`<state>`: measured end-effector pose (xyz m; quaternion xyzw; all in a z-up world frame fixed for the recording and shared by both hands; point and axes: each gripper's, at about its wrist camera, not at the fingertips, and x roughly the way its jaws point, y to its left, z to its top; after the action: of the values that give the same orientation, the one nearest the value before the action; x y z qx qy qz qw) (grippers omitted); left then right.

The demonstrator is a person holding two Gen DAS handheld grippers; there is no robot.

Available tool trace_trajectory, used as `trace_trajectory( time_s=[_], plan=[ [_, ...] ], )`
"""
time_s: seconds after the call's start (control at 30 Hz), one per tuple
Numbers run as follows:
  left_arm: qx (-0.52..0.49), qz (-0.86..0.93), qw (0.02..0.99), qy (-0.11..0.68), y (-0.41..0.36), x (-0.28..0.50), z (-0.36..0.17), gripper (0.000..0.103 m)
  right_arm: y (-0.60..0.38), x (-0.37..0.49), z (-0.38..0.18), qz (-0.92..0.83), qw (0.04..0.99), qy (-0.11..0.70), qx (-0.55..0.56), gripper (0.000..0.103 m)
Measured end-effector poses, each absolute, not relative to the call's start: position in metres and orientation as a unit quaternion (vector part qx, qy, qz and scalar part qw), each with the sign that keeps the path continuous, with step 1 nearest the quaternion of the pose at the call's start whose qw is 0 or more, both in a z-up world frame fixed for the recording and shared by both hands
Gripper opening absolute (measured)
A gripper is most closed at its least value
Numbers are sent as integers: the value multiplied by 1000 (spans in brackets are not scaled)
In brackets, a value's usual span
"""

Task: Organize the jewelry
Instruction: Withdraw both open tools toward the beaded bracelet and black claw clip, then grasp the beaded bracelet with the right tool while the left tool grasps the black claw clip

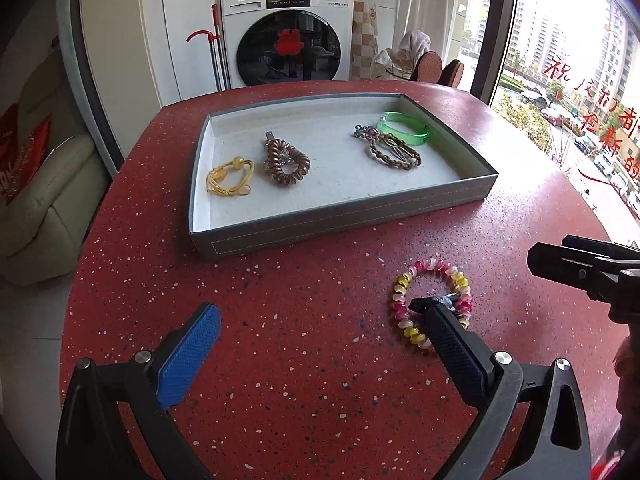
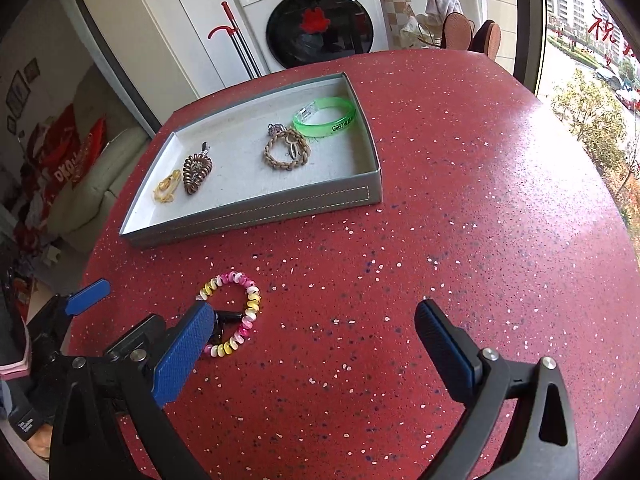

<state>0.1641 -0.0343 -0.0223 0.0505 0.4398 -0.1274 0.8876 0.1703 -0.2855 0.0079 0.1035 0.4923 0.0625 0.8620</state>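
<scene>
A home: a washing machine (image 1: 286, 36) top centre, a sofa (image 1: 44, 200) at left, flats through the window (image 1: 568, 60) at right.

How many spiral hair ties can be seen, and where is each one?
2. A brown spiral hair tie lies in the grey tray, beside the yellow cord bracelet. A pink-and-yellow spiral hair tie lies on the red table in front of the tray. None seems hidden.

Pink-yellow coil bracelet (image 1: 434, 304) on table (image 1: 280, 360)
</scene>
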Motion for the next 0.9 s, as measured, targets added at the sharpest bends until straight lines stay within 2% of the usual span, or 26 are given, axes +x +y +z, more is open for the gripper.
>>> trace_trajectory(
  time_s=[0.07,0.13,0.27,0.43,0.67,0.77,0.8,0.9],
  plan=[
    [53,-129,886,443,-38,162,-26,103,-281,174,4,69,858,500,95,89],
    [50,-128,885,445,-39,158,-29,103,-273,179,0,78,855,506,84,78],
    [46,-116,884,450,-31,152,-35,103,-253,188,-9,99,847,518,61,66],
    [40,-96,885,453,-17,152,-39,103,-230,199,-20,109,841,529,25,45],
    [37,-86,889,449,-4,152,-38,103,-201,196,-24,109,842,523,-77,36],
    [37,-84,889,448,-3,153,-39,103,-195,192,-24,118,840,522,-85,20],
    [36,-84,889,448,-3,153,-39,103,-194,192,-24,122,840,523,-84,10],
    [36,-83,889,448,-3,153,-39,103,-192,189,-23,121,842,518,-85,10]
  ],
)
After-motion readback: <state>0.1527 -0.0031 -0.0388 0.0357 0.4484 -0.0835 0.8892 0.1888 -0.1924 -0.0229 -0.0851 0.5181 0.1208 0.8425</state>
